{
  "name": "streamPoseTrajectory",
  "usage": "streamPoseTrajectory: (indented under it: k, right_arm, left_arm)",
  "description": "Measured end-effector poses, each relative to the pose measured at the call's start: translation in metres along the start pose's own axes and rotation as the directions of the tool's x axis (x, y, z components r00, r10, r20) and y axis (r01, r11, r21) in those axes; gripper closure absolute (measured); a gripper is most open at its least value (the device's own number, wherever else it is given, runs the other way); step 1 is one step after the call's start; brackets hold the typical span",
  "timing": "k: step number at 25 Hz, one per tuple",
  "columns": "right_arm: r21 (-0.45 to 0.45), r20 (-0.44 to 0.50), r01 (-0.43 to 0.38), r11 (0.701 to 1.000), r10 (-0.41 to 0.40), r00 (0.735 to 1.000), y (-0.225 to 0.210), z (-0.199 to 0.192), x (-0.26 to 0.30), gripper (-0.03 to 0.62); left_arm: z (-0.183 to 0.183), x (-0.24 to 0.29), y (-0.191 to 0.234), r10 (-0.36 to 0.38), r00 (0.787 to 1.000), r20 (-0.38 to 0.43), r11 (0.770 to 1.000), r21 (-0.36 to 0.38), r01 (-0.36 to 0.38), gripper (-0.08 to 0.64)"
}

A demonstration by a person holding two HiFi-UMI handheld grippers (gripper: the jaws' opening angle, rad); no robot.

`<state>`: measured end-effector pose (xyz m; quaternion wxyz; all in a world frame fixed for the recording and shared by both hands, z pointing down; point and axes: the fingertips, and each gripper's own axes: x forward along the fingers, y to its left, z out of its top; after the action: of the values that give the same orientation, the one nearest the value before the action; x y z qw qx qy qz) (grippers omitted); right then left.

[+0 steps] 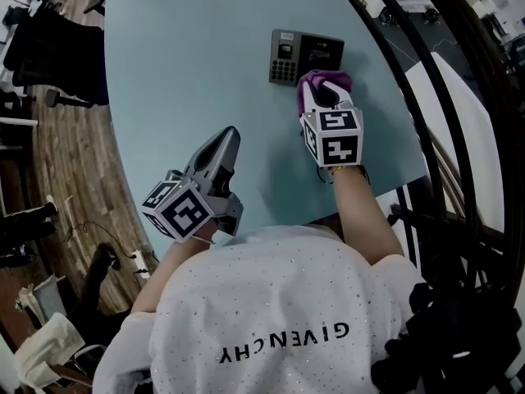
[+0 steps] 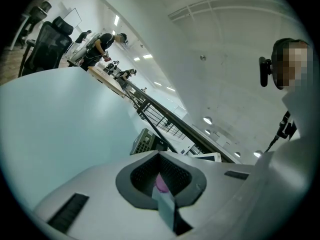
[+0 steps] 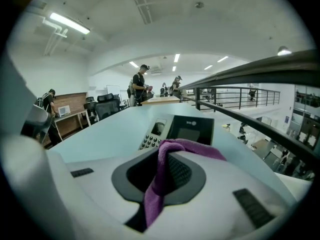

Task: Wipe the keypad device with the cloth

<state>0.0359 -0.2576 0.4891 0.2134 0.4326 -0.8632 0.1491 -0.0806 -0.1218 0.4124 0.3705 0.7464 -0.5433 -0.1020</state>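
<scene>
Head view, surface: a pale blue surface (image 1: 180,64) with a curved rim. There is wood floor (image 1: 74,154) to its left and a dark railing (image 1: 426,80) to its right.
Head view, keypad device: the keypad device (image 1: 306,56) lies flat toward the far side, with bare surface to its left and in front.
Head view, cloth: the purple cloth (image 1: 326,80) is bunched at the tip of the right claw (image 1: 321,95) and touches the device's near right corner.
Head view, left claw: the left claw (image 1: 227,142) is over the near part of the surface, well apart from the device, with its tips pointing toward it.
Left gripper view, claw: the jaws are drawn together to a thin slit, with nothing held. The device shows beyond the tips.
Left gripper view, room: office chairs (image 2: 47,44) stand past the surface's far rim.
Right gripper view, claw: the jaws are clamped on the cloth, which drapes down through the gap.
Right gripper view, device: it sits just ahead of the tips, with keys on the left and a dark panel on the right. The cloth's fold overlaps its near edge.
Right gripper view, edges: the railing runs along the right, and open surface lies to the left of the device.
</scene>
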Motion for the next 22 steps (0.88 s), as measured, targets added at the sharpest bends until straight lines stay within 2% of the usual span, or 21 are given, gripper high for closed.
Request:
streamPoseTrajectory:
  k: [5,9,12,15,18,22]
  right_arm:
    - [-0.032,-0.004,-0.120,0.992,0.120,0.993,0.039,0.009,0.021,0.565]
    - [-0.144,-0.046,-0.196,0.970,0.191,0.980,0.064,0.010,0.039,0.565]
    - [-0.236,-0.075,-0.188,0.953,0.175,0.982,0.067,0.007,0.045,0.565]
    - [-0.281,-0.076,-0.136,0.950,0.119,0.990,0.059,0.003,0.045,0.565]
    - [-0.286,-0.069,-0.098,0.953,0.081,0.994,0.054,-0.002,0.042,0.565]
    - [-0.259,-0.069,-0.086,0.962,0.071,0.995,0.045,-0.007,0.040,0.565]
  left_arm:
    - [0.001,-0.006,0.011,0.026,1.000,0.007,1.000,-0.010,-0.026,0.555]
    - [0.001,-0.011,0.013,0.039,0.999,0.001,0.999,-0.025,-0.039,0.555]
    - [0.003,-0.016,0.013,0.046,0.999,0.010,0.999,-0.030,-0.045,0.555]
    - [0.005,-0.020,0.018,0.051,0.998,0.021,0.998,-0.034,-0.051,0.555]
    - [0.006,-0.023,0.025,0.068,0.997,0.029,0.997,-0.048,-0.067,0.555]
    - [0.004,-0.023,0.033,0.077,0.997,0.033,0.995,-0.064,-0.075,0.555]
